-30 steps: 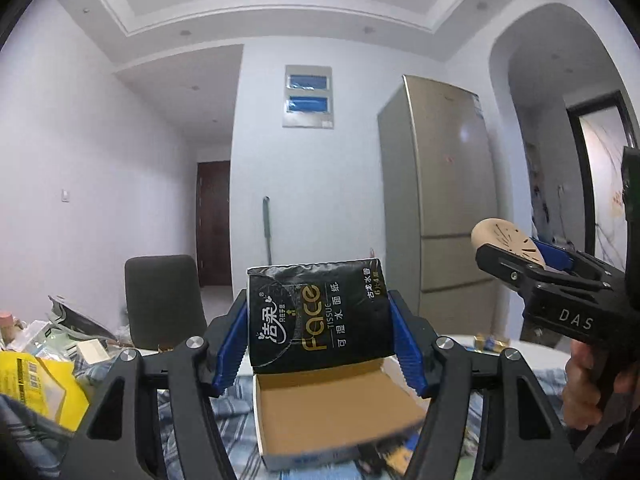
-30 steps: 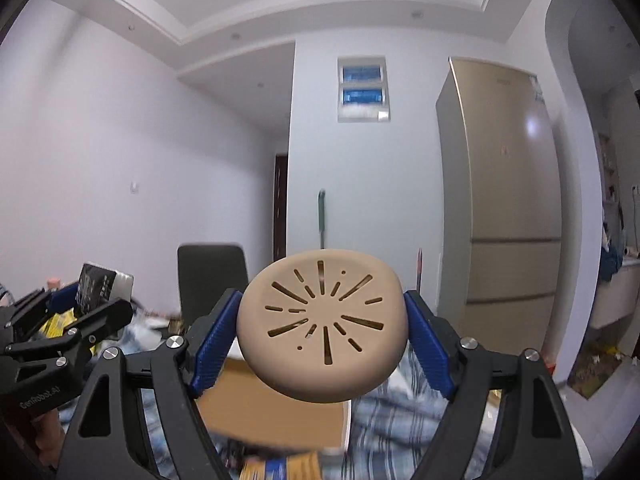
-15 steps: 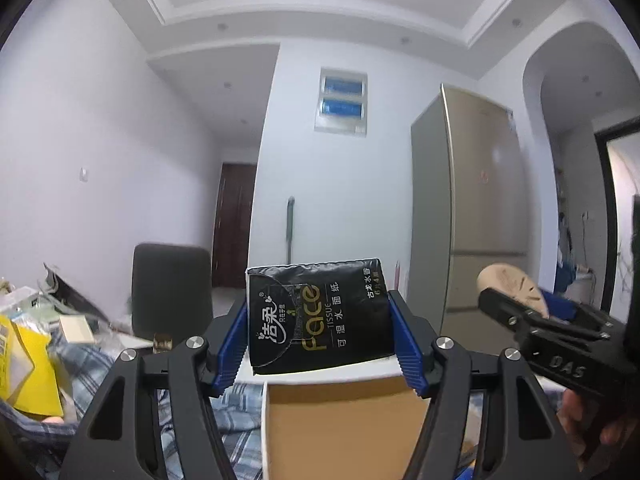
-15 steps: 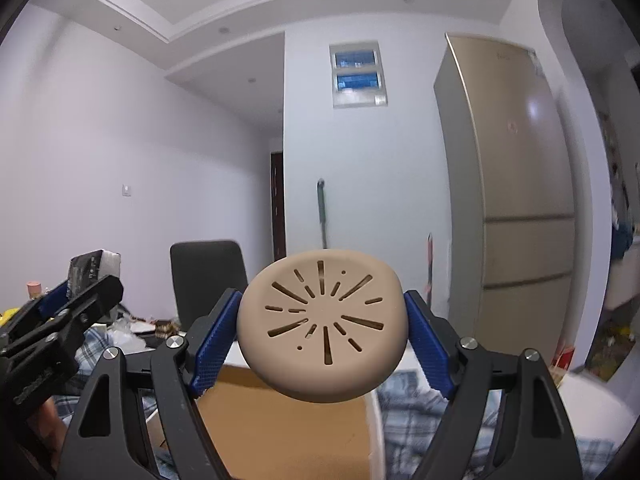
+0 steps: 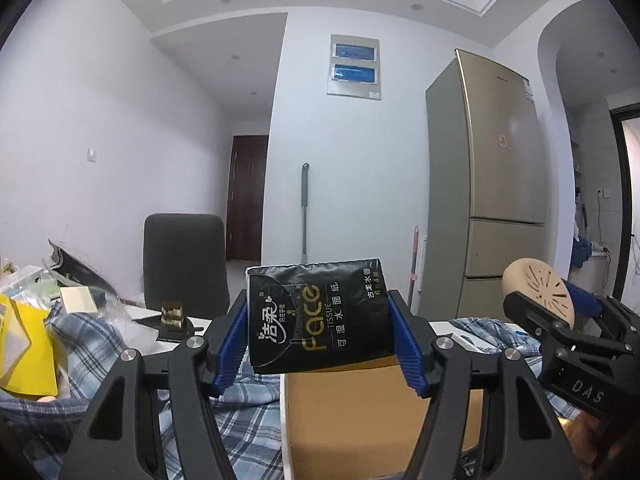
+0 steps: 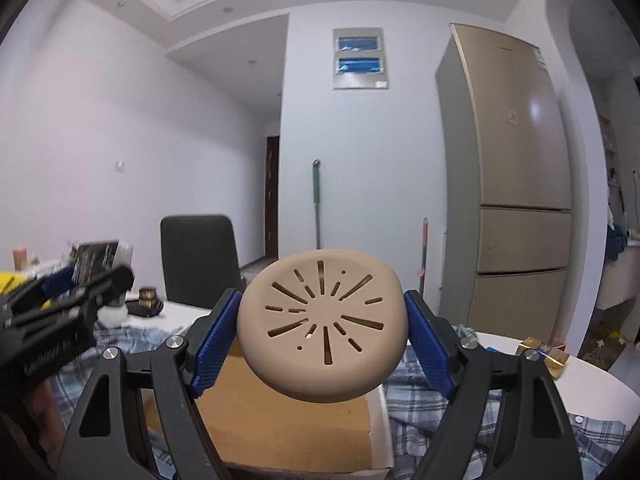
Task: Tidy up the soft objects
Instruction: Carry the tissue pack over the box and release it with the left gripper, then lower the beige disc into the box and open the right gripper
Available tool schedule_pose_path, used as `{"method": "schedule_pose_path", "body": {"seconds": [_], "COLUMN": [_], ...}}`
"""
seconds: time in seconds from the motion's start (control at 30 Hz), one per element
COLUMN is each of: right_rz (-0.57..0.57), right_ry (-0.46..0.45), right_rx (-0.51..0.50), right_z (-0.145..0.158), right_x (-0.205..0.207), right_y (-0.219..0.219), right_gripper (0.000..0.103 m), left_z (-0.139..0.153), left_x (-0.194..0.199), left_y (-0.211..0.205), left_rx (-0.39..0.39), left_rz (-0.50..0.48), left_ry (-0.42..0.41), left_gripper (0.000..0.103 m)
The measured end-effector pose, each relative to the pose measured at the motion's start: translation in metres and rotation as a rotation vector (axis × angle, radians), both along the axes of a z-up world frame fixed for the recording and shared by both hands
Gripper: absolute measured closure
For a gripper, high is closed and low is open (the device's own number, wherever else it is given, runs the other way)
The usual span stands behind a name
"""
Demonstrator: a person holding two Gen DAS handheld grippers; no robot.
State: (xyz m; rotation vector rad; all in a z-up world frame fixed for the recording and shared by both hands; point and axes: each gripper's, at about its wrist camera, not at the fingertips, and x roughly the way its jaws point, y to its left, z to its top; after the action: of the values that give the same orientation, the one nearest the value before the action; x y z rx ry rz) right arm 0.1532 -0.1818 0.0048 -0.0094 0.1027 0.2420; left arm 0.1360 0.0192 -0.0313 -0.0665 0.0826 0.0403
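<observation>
My left gripper [image 5: 318, 334] is shut on a black tissue pack [image 5: 318, 316] with gold lettering, held just above the near wall of an open cardboard box [image 5: 360, 408]. The right gripper [image 6: 322, 326] is shut on a round beige soft pad [image 6: 322, 320] with radial slits, above the same box [image 6: 280, 420]. In the left wrist view the right gripper [image 5: 560, 320] with the pad [image 5: 536, 292] shows at the right edge. In the right wrist view the left gripper [image 6: 68, 296] appears at the left with the pack [image 6: 96, 260].
The box stands on a blue plaid cloth [image 5: 240, 412] over a white table [image 6: 580, 384]. Yellow packaging [image 5: 24, 344] and clutter lie at the left. A dark chair [image 5: 184, 264] stands behind the table, a fridge [image 5: 492, 184] at the right, gold-wrapped items [image 6: 542, 354] on the table's right.
Both grippers have sunk toward the box with their objects still held. The box's inside has dropped out of sight below the pack in the left wrist view.
</observation>
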Motion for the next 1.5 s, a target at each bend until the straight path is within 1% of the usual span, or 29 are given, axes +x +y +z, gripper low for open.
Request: {"method": "schedule_pose_path", "body": {"seconds": [0.1,0.3,0.4,0.5,0.77,0.83,0.9,0.97,1.13,1.2,1.27,1.3,1.5], "right_rz": [-0.002,-0.010,0.018,0.034,0.034,0.036,0.035,0.028,0.039,0.040,0.041,0.040,0.039], "right_ry": [0.017,0.122,0.151,0.167,0.212,0.209,0.206,0.202,0.209,0.211,0.214,0.216,0.224], "right_rx": [0.009,0.031,0.007,-0.020,-0.027,-0.028,-0.030,-0.034,-0.033,-0.033,-0.034,-0.034,-0.032], "right_z": [-0.002,-0.005,-0.005,-0.007,-0.009,-0.009,-0.010,-0.010,-0.010,-0.010,-0.010,-0.009,-0.009], "right_x": [0.002,0.023,0.026,0.027,0.033,0.033,0.032,0.032,0.033,0.034,0.034,0.035,0.037], "right_y": [-0.002,-0.008,-0.004,0.001,0.001,0.002,0.002,0.002,0.002,0.002,0.002,0.002,0.002], "right_gripper": [0.024,0.024,0.024,0.024,0.024,0.024,0.024,0.023,0.023,0.023,0.022,0.022,0.020], "left_z": [-0.003,-0.001,-0.003,-0.007,-0.008,-0.008,-0.008,-0.008,-0.008,-0.007,-0.007,-0.007,-0.006], "left_x": [0.004,0.018,0.027,0.038,0.040,0.040,0.039,0.039,0.039,0.038,0.038,0.037,0.037], "left_y": [-0.001,0.005,0.005,0.000,-0.003,-0.003,-0.003,-0.002,-0.001,-0.001,-0.001,-0.001,0.000], "left_rx": [0.003,-0.020,-0.018,0.005,0.015,0.017,0.018,0.018,0.015,0.015,0.014,0.014,0.011], "left_rz": [-0.009,0.003,-0.006,-0.026,-0.031,-0.032,-0.033,-0.032,-0.026,-0.024,-0.025,-0.024,-0.021], "left_ry": [0.023,0.086,0.129,0.190,0.198,0.200,0.195,0.195,0.195,0.195,0.192,0.189,0.187], "left_gripper": [0.036,0.036,0.036,0.036,0.036,0.032,0.022,0.018,0.017,0.010,0.006,0.001,0.000]}}
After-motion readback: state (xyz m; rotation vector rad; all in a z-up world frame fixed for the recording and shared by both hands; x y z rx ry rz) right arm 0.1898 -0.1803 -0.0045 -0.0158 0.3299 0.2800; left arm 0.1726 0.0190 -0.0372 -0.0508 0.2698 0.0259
